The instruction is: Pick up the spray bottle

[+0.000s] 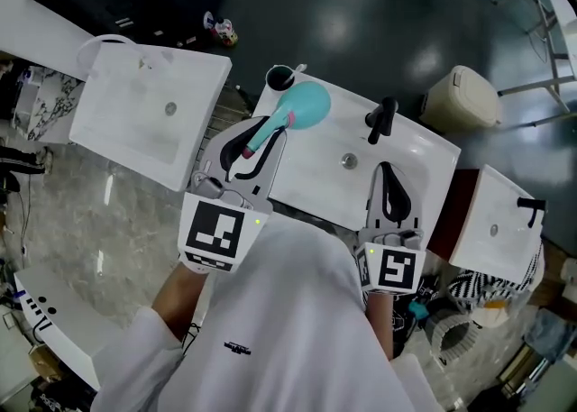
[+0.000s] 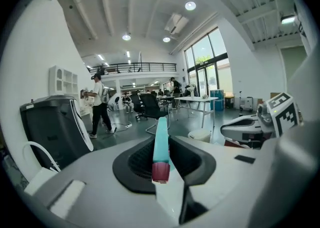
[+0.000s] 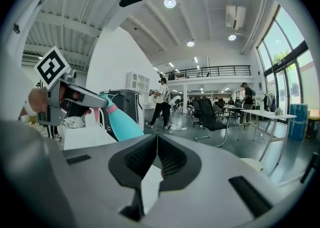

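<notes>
In the head view a teal spray bottle (image 1: pixel 302 105) with a pink collar hangs tilted above the back left of a white sink (image 1: pixel 415 158). My left gripper (image 1: pixel 260 140) is shut on its thin neck, and the round body sticks out past the jaws. The left gripper view shows that neck and the pink collar (image 2: pixel 161 152) clamped between the black pads of the left gripper (image 2: pixel 165 139). My right gripper (image 1: pixel 388 171) hovers over the sink's front right. Its jaws are shut with nothing in them (image 3: pixel 156 139). From there the bottle (image 3: pixel 117 119) shows at the left.
A black faucet (image 1: pixel 381 119) stands at the sink's back edge and a dark cup (image 1: pixel 280 77) at its back left corner. A second white sink (image 1: pixel 149 113) lies to the left, a small basin (image 1: pixel 496 221) to the right. A beige bin (image 1: pixel 462 97) sits behind on the floor.
</notes>
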